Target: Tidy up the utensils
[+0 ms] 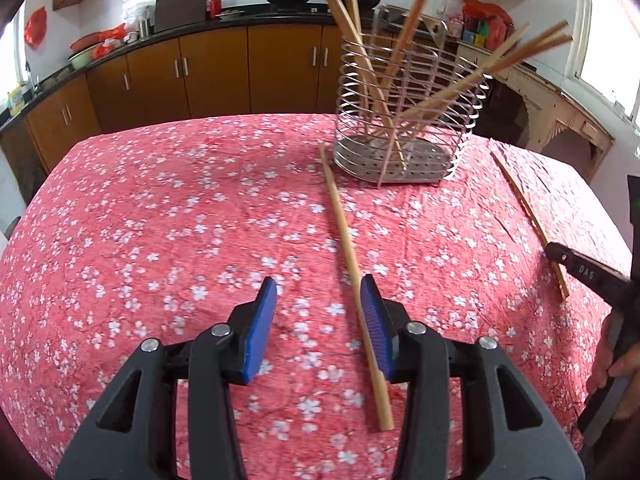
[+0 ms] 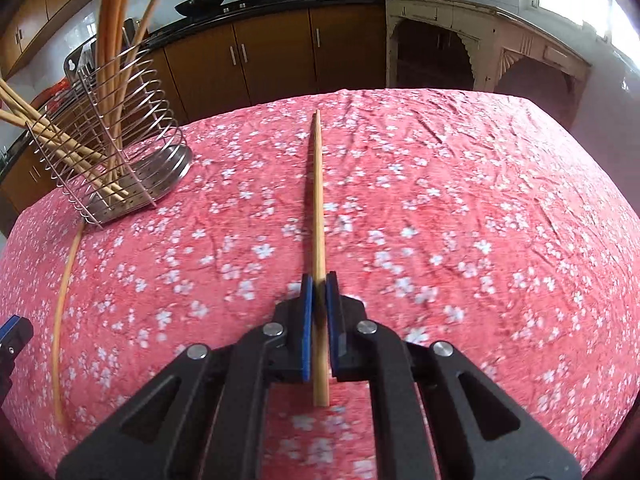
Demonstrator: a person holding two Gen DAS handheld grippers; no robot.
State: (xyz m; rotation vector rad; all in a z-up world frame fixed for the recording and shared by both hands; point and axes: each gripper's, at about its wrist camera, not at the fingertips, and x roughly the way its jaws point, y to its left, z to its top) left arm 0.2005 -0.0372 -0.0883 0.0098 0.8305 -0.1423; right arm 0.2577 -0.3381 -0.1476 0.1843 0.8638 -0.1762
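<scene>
- Right tool (image 2: pixel 319 280) pinched tight on a chopstick (image 2: pixel 318 200), presumably bound for the wire holder (image 2: pixel 120 152).
- Left tool (image 1: pixel 318 292) partly open, straddling another chopstick (image 1: pixel 348 256) flat on the table (image 1: pixel 160 220), unclamped.

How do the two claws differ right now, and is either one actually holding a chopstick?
The right claw is shut on a chopstick, its pads pressed against the stick. The left claw stands open; another chopstick lies on the tablecloth by one pad, not gripped. The right claw's stick points straight ahead between its pads; the left claw's stick lies slanted. Both claws have blue pads, and both sticks are plain wood.
</scene>
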